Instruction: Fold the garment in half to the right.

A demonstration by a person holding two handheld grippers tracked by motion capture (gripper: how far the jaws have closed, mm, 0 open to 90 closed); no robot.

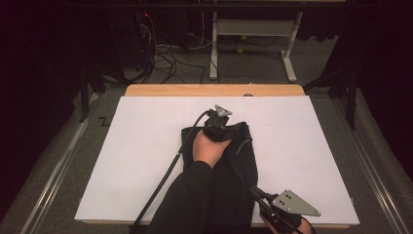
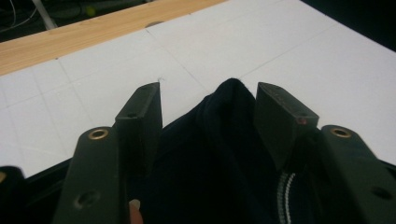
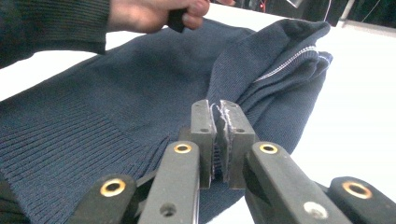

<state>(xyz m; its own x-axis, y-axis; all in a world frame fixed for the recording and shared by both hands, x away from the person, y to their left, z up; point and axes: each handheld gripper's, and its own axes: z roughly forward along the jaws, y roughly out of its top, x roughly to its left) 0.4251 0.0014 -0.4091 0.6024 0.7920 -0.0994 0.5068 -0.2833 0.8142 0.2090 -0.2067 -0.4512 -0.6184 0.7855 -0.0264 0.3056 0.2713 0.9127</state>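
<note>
A dark navy knitted sweater lies folded lengthwise on the white board, running from the middle toward the near edge. My left gripper is at its far end. In the left gripper view, the left gripper stands open, and a raised fold of the sweater sits between the jaws without being pinched. My right gripper is at the near right edge of the sweater. In the right gripper view, the right gripper is shut on a white-stitched edge of the sweater.
The board lies on a wooden table whose far edge shows as a bare strip. Beyond it, on the floor, are cables and a white desk frame. Bare white board lies to either side of the sweater.
</note>
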